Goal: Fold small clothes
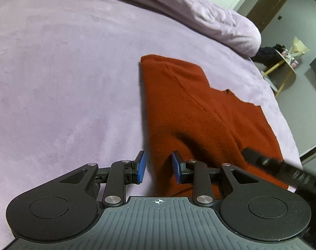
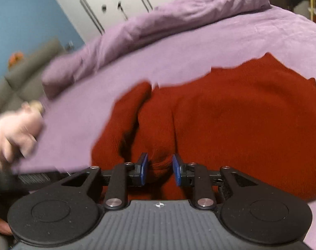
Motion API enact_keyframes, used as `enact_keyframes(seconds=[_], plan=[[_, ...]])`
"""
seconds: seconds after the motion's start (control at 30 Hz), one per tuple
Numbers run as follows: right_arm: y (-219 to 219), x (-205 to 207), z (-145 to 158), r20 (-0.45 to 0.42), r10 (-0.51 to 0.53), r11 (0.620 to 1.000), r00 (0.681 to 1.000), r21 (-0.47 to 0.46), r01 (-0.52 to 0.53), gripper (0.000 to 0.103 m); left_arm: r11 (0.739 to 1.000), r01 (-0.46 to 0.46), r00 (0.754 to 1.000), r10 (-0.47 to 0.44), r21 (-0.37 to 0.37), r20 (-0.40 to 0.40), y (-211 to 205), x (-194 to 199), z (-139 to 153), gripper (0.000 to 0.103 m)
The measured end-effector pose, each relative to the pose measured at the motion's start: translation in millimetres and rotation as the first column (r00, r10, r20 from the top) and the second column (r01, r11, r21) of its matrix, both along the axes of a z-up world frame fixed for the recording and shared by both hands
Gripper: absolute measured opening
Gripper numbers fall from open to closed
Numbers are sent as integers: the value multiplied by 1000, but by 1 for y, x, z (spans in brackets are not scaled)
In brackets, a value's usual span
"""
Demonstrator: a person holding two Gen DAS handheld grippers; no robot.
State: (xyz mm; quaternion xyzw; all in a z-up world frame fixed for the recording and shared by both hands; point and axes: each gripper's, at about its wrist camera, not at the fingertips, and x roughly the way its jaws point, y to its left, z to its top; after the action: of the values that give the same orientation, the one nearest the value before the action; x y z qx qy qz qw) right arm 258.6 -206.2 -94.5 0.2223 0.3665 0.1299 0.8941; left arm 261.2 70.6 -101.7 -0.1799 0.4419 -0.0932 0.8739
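Red knit garment (image 1: pixel 191 108) lay partly folded on the lilac bed (image 1: pixel 64 73), toward the bed's right side in the left wrist view, with a crumpled lilac duvet (image 1: pixel 210 14) heaped at the far edge. One sleeve or side panel appeared to be turned in over the body, leaving a lengthwise ridge, so the fold looked roughly midway: a side brought in, the final halving not yet made. The left gripper (image 1: pixel 159 167) pointed down over the near left edge of the cloth with its blue pads parted and nothing pressed between them; its right pad sat above the fabric and its left pad above bare sheet, so it read as released. The right gripper (image 2: pixel 159 169) was angled down at the near hem, and a raised bunch of knit stood between its blue pads. Those pads looked slightly clear of the bunch on both sides, so it seemed let go rather than clenched, though blur made contact hard to rule out. In the right wrist view the person's left hand (image 2: pixel 14 133) showed smeared at the left, wrapped around its tool. The next move probably called for both grippers to pinch the near hem at two spread points and carry it toward the far edge. The thick knit would likely slump unless it was gripped deeply.
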Motion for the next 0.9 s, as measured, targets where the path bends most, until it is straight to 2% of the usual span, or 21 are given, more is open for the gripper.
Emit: enact_keyframes(seconds=[0.1,0.17,0.2,0.37,0.47,0.6,0.63,0.7,0.77,0.9], plan=[[-9,19,-1,-34,-16,996,999,92,19,38,1000,-16,1000,16,-3,-2,1,-2,1,33],[-10,39,-6,-67,-6,986,998,165,17,51,1000,-19,1000,19,4,-1,3,-3,3,34],[-9,46,-9,-84,0,984,996,177,15,53,1000,-24,1000,24,15,6,4,-3,5,34],[11,75,-20,-145,65,977,987,208,-34,57,998,-33,999,32,49,8,3,5,5,35],[25,82,-16,-126,72,985,989,167,-50,59,998,-30,999,30,52,11,3,6,4,35],[39,88,-14,-121,101,984,987,160,-81,59,998,-23,1000,22,64,17,0,6,3,35],[44,90,-15,-123,106,986,987,138,-89,57,998,-21,1000,20,67,16,-1,7,2,35],[56,91,-17,-113,115,991,987,78,-106,46,997,-21,1000,20,73,14,-1,6,2,35],[63,90,-17,-100,113,993,989,28,-111,21,997,-19,1000,18,81,12,-2,6,3,35],[74,76,-1,-8,107,986,994,-130,-107,16,998,-22,1000,22,65,1,0,4,7,37]])
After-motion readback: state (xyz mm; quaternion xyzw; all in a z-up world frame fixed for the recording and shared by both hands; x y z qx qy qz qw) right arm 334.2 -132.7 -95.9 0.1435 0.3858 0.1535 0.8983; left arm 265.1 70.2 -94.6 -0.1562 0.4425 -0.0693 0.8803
